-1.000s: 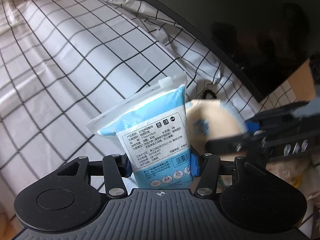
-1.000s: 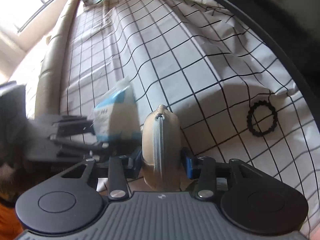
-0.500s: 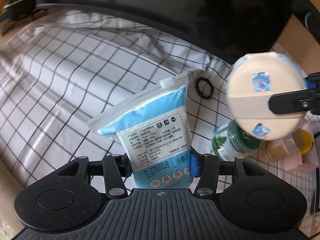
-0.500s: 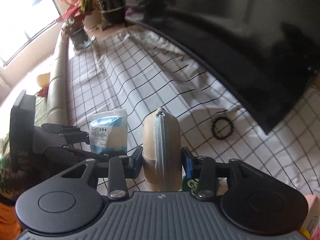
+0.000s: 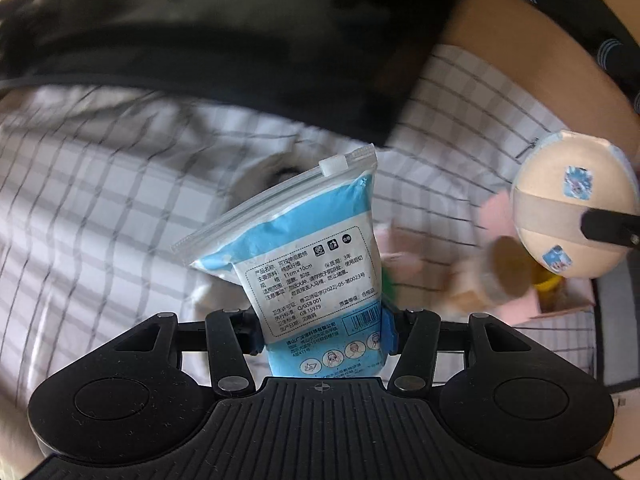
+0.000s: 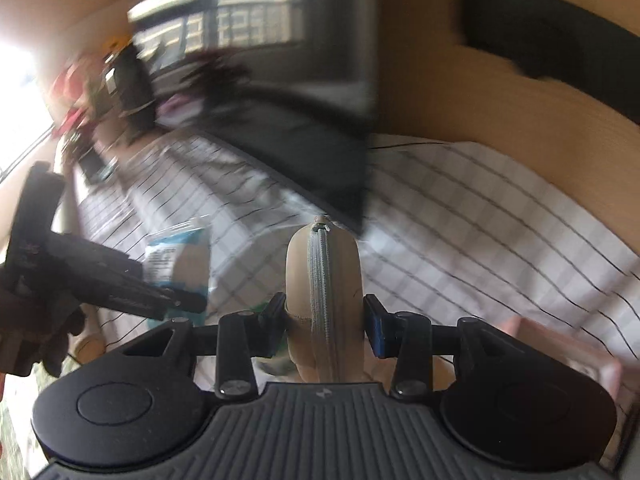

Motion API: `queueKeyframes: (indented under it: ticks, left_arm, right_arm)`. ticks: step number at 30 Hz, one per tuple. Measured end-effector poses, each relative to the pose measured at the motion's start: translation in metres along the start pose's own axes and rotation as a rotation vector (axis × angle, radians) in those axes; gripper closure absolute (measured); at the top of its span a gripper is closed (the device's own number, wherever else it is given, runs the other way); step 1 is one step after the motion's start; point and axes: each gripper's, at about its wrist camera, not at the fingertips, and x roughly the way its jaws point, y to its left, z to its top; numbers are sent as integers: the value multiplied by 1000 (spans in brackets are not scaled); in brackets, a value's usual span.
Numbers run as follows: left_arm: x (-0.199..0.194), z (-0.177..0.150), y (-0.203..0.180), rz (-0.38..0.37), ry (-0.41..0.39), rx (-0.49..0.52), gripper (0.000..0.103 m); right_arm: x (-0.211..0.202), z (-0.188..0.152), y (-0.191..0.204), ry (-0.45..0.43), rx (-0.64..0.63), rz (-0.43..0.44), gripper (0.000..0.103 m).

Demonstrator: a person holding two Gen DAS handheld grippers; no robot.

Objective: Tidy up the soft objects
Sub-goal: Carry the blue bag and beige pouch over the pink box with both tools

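My left gripper [image 5: 322, 334] is shut on a blue and white zip-top pack of cotton pads [image 5: 308, 264], which stands upright between the jaws. My right gripper [image 6: 325, 320] is shut on a round beige zipped pouch [image 6: 324, 280], held edge-on with its grey zipper facing the camera. In the left wrist view the same pouch [image 5: 572, 212] shows at the right as a beige disc with small blue stickers, one black finger across it. The right wrist view shows the pack [image 6: 176, 256] at the left, in the left gripper [image 6: 120, 284] held by a gloved hand [image 6: 44, 340].
A white cloth with black grid lines [image 5: 100, 200] covers the surface below. A large black panel [image 5: 240, 40] stands behind it, with a tan wall [image 6: 460, 92] beyond. A pink box [image 5: 560, 304] with jars sits at the right, blurred. Flowers [image 6: 76, 100] stand far left.
Both grippers have risen and swung toward the right end of the cloth, each keeping its object. The black bead ring and green-lidded jar have left clear view; the pink box now lies below.
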Motion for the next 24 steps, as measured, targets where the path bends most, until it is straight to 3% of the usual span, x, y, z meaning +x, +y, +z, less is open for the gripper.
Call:
queueKeyframes:
  ticks: [9,13,18,24]
  left_arm:
    - [36,5,-140,-123,68,207,47]
    - [48,10,-191,-171,76,274,47]
    - [65,18,-232,-215,78,294,47]
    - [94,11,-255,-233,154,304,47]
  right_arm:
    - [-71,-62,-94,-185,157,-170,63]
    - [-93,-87,-131,-247,239,-196,63]
    - [-81,-122,-169,-213,332,-127,63]
    - [-52,-149,-187,-157,379,-94,62]
